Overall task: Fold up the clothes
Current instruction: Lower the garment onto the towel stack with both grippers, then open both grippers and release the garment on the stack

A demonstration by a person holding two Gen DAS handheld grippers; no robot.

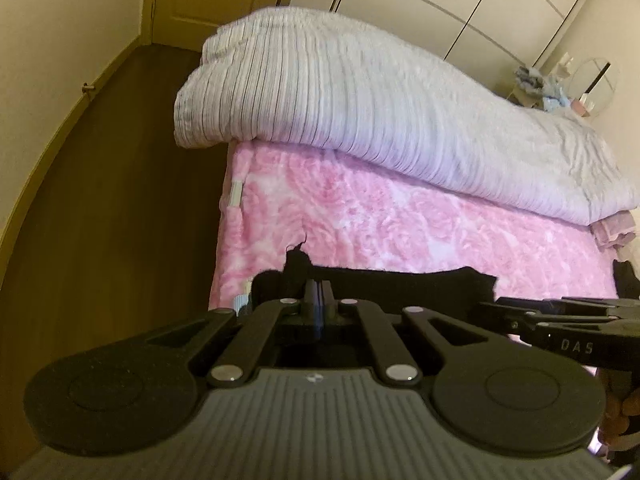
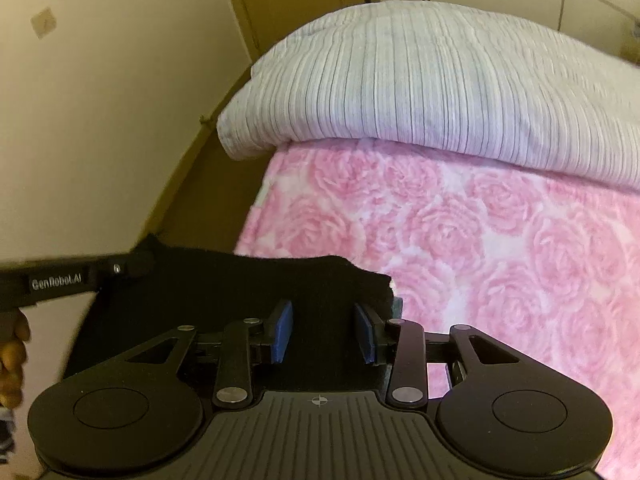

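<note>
The black garment (image 2: 224,280) is matt, soft knit cloth. The pink rose blanket (image 2: 480,240) on the bed looks plush and fleecy; the striped duvet (image 1: 340,92) is crinkled woven cloth. Both the left gripper (image 1: 318,296) and the right gripper (image 2: 324,334) are matt black plastic with shiny metal rivets, the right with blue rubbery pads (image 2: 282,334). The floor (image 1: 120,200) is dark smooth wood

We see the duvet (image 1: 360,92) lying on the far side of the bed (image 1: 400,224), the garment (image 2: 248,284) at its near edge, the floor (image 1: 120,200) left.
</note>
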